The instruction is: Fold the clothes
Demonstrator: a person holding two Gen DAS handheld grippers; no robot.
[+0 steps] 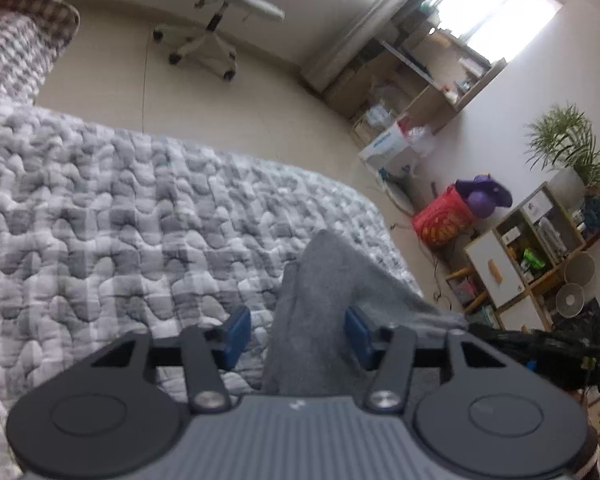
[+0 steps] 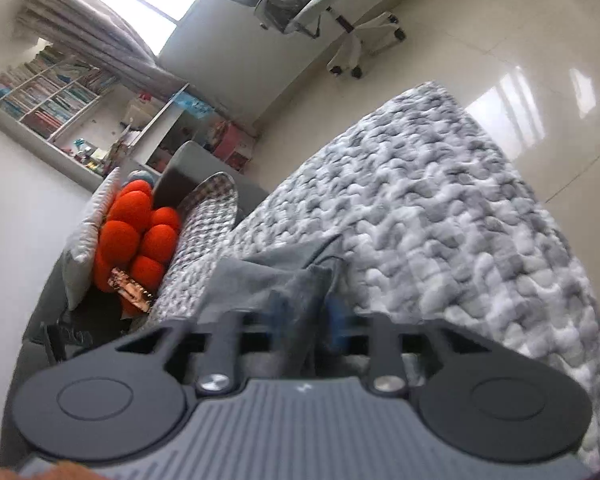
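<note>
A grey garment lies bunched on the grey-and-white quilted bedspread. My left gripper is open, its blue pads wide apart, and a fold of the garment stands up between them, untouched on the left side. In the right wrist view the same grey garment is gathered up in front of my right gripper. Its blue pads are close together with a fold of the cloth pinched between them. The view is blurred there.
The bedspread covers a bed whose edge drops to a tiled floor. A white office chair stands beyond. Shelves, a plant and a red bag line the wall. An orange cushion and pillows sit at the bed's head.
</note>
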